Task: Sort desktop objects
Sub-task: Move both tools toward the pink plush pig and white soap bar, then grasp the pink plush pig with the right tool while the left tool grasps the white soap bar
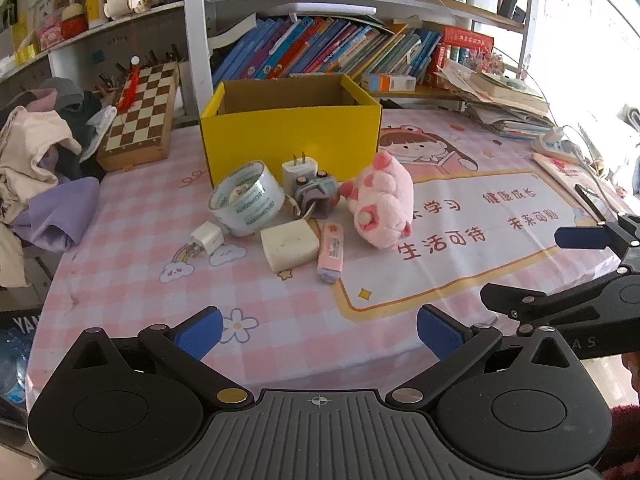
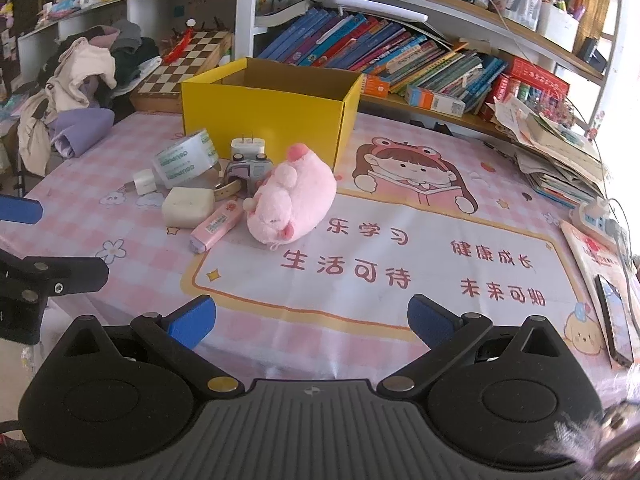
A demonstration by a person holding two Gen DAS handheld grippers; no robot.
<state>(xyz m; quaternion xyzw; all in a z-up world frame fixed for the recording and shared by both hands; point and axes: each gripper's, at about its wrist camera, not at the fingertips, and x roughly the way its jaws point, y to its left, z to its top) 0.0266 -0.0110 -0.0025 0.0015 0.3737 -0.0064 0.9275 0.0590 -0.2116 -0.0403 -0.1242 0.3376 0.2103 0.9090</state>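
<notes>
An open yellow box (image 1: 290, 138) (image 2: 264, 120) stands at the back of the pink checked tablecloth. In front of it lie a clear tape roll (image 1: 246, 199) (image 2: 185, 159), a white plug charger (image 1: 299, 171) (image 2: 248, 147), a small grey toy car (image 1: 316, 194) (image 2: 249, 171), a small white adapter (image 1: 205, 239) (image 2: 144, 182), a cream block (image 1: 290, 245) (image 2: 187, 207), a pink correction-tape case (image 1: 331, 252) (image 2: 216, 226) and a pink plush pig (image 1: 382, 200) (image 2: 292, 200). My left gripper (image 1: 319, 330) and right gripper (image 2: 311, 320) hover open and empty over the near table edge, well short of the pile.
A chessboard (image 1: 140, 114) (image 2: 184, 60) and a heap of clothes (image 1: 40, 152) (image 2: 80, 80) sit at the left. Leaning books (image 1: 320, 50) fill the shelf behind. Papers, a power strip (image 2: 596, 216) and a phone (image 2: 614, 320) line the right side.
</notes>
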